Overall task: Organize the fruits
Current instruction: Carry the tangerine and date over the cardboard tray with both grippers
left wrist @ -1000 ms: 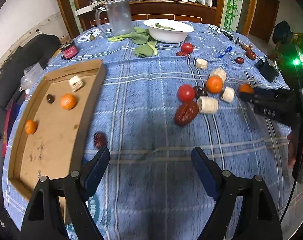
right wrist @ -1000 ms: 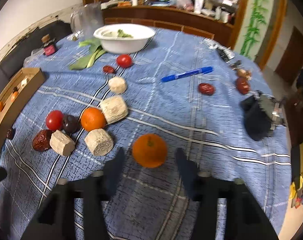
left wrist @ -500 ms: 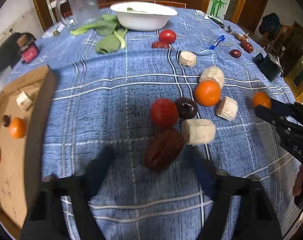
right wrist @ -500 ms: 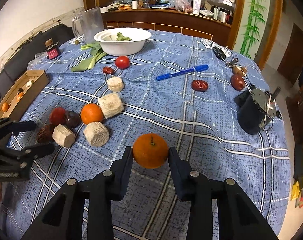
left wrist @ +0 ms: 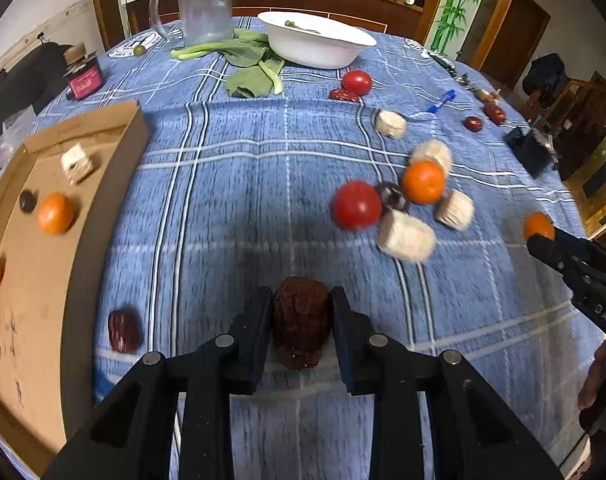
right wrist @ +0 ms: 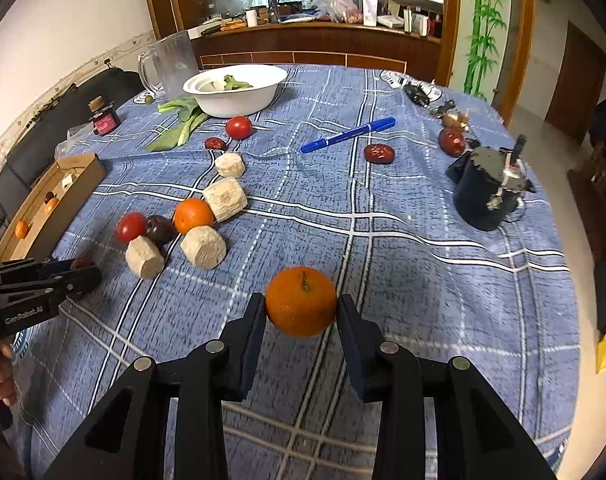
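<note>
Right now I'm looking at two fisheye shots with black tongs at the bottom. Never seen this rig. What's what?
No robot here: a person holds a two-finger gripper in each hand, with a camera on each looking forward along its fingers.

The left wrist view shows the left gripper with its jaws closing on a dark red date. The right wrist view shows the right gripper clamped on an orange.

All of this sits on a blue checked tablecloth. On it lie tomatoes, dates, another orange, pale cut chunks, greens, a white bowl and a blue pen. The cardboard tray at the left edge already holds two oranges and some small pieces.
</note>
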A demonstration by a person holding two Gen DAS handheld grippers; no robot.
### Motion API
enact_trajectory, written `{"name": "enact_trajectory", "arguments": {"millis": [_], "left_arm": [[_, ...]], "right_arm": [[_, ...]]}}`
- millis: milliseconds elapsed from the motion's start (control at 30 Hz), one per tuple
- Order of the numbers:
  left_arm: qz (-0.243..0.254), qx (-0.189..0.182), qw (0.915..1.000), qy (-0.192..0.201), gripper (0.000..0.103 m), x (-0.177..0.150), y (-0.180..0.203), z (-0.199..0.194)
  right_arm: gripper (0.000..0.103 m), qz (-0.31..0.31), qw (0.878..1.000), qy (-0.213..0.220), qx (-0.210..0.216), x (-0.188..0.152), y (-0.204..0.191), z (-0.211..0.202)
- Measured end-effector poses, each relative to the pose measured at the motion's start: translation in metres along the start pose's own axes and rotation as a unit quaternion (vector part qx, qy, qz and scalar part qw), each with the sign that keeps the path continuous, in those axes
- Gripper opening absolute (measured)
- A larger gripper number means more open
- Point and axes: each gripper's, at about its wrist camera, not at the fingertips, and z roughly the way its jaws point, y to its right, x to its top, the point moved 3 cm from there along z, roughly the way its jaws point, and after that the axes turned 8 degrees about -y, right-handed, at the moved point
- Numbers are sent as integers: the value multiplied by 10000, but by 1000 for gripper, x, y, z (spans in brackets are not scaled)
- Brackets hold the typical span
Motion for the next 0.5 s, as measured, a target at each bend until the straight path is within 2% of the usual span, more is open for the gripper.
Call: {"name": "enact_trajectory", "arguments": {"millis": [267, 500], "left_arm": [[131, -104, 9996, 205, 27, -34, 9, -28], [183, 59, 9986, 500, 28, -60, 7, -53]], "right_arm": [[39, 121, 9999, 89, 2, -30, -16, -26], [39, 291, 9996, -1, 63, -64, -36, -38]]}}
